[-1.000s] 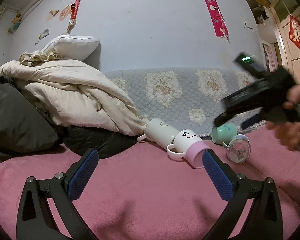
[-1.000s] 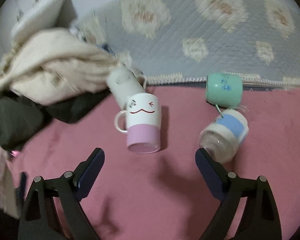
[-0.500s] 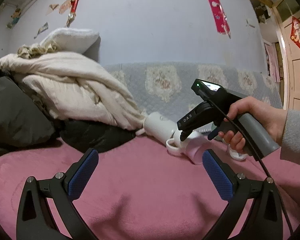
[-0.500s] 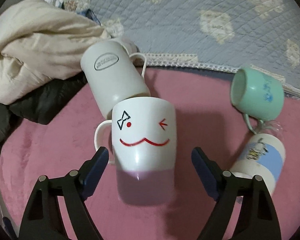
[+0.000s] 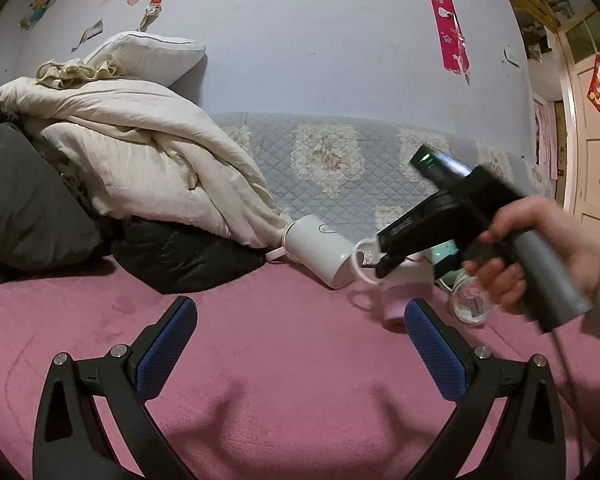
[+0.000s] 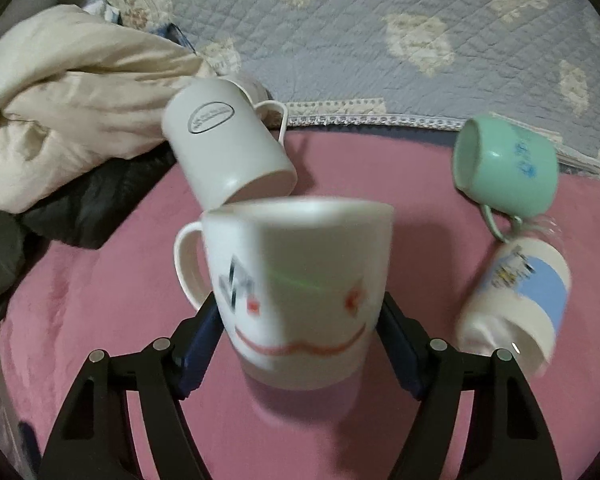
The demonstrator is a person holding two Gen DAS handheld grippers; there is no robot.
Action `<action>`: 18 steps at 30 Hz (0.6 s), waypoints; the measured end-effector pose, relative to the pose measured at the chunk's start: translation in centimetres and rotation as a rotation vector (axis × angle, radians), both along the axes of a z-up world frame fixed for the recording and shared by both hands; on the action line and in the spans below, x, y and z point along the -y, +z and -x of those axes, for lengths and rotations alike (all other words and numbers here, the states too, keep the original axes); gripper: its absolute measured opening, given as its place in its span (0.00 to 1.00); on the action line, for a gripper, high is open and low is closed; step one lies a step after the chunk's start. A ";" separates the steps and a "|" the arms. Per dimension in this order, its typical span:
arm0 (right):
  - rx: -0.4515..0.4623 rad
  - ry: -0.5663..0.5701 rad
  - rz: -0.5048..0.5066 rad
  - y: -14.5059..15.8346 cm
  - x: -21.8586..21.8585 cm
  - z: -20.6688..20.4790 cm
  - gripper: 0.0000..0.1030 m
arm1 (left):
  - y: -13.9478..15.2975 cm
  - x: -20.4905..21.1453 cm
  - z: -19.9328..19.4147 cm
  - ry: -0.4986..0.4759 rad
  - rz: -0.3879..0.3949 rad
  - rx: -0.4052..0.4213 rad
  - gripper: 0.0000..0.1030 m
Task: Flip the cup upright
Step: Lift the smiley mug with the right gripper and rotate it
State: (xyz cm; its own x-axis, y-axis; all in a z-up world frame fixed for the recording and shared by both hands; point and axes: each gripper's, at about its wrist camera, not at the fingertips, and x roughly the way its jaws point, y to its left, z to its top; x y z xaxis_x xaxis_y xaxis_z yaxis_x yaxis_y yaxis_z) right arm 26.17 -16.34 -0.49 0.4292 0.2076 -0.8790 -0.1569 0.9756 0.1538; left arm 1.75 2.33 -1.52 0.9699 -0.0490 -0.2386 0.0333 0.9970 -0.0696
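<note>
Right gripper [image 6: 300, 334], wrist view: the jaws are clamped on the lower body of the smiley-face cup [image 6: 296, 280], one blue pad [image 6: 204, 328] pressed to each flank. The cup sits between the jaws with its handle [image 6: 186, 260] projecting to the left of the left jaw; its pink band lies at the near end, toward the jaws, and its white end points away. The image of the cup is blurred, and whether it touches the pink bed cover [image 6: 100, 292] cannot be told.

Beyond the jaw tips and slightly left, a white cup with an oval label [image 6: 224, 144] lies on its side, its open end just beside the held cup. To the right of the right jaw lie a green cup [image 6: 508, 168] and, nearer, a blue-banded white cup [image 6: 520, 304], both on their sides. A cream quilt [image 6: 68, 112] is heaped far left.

Left gripper [image 5: 300, 328], wrist view: the jaws stand wide apart with nothing between them, hovering over the bed cover. Beyond the right jaw, the person's right hand [image 5: 540, 248] holds the other gripper's grey handle.
</note>
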 end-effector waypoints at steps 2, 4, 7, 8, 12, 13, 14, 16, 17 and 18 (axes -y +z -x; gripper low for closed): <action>-0.006 0.001 -0.009 0.5 0.5 1.1 0.74 | 0.1 0.1 0.0 0.001 -0.003 0.003 1.00; -0.007 0.012 -0.017 1.3 1.0 2.4 0.74 | 0.1 0.0 0.1 0.002 -0.002 0.005 1.00; 0.013 0.028 -0.003 2.5 1.4 4.5 0.74 | 0.1 0.1 0.1 0.004 -0.003 0.008 1.00; 0.022 0.037 0.007 2.9 1.4 5.1 0.74 | 0.1 0.1 0.1 0.005 -0.004 0.009 1.00; -0.024 0.092 0.002 3.5 1.4 7.0 0.74 | 0.1 0.0 0.2 0.008 -0.005 0.012 1.00; -0.060 0.116 -0.006 3.4 1.4 7.5 0.74 | 0.1 0.0 0.3 0.009 -0.004 0.015 1.00; -0.090 0.135 -0.011 3.2 1.4 8.0 0.74 | 0.1 -0.1 0.3 0.010 -0.004 0.017 1.00; -0.142 0.161 -0.008 2.9 1.5 8.9 0.74 | 0.2 -0.1 0.4 0.011 -0.003 0.022 1.00; -0.170 0.172 -0.006 2.8 1.6 9.4 0.74 | 0.2 -0.1 0.4 0.012 -0.003 0.023 1.00; -0.189 0.181 -0.007 2.5 1.7 9.8 0.74 | 0.3 -0.1 0.4 0.012 -0.004 0.024 1.00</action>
